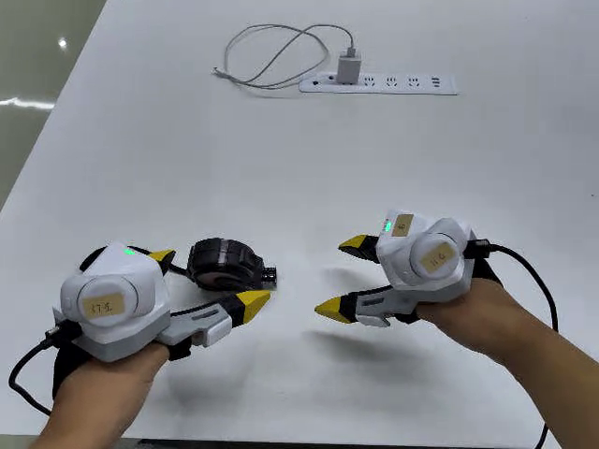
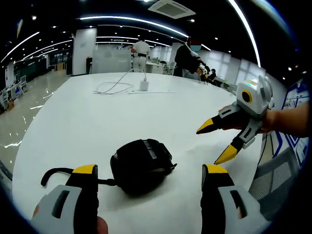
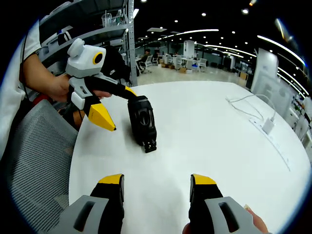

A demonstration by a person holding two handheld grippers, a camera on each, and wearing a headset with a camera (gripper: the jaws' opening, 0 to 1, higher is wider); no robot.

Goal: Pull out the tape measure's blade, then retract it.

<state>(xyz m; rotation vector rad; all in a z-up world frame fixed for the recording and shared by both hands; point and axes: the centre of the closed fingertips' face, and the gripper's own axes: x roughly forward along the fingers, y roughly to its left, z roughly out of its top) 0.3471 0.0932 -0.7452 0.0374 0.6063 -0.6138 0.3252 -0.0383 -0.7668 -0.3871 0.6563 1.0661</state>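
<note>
The tape measure [image 1: 225,265] lies on the counter [image 1: 281,159], between the spread jaws of the left gripper [image 1: 208,277]. The right gripper [image 1: 339,277] hovers nearby, jaws spread too. A crooked squeeze could push it away. The little blade tip [image 1: 270,274] could slip and snap back.

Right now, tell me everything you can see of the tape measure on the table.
The tape measure is a rounded black case, plastic or rubber by its look, with a ribbed grip. It lies on the white table, between the open jaws of the left claw; whether a jaw touches it I cannot tell. The blade is in, its end tab sticking out toward the right claw. A thin black loop, likely a strap, trails from the case.
</note>
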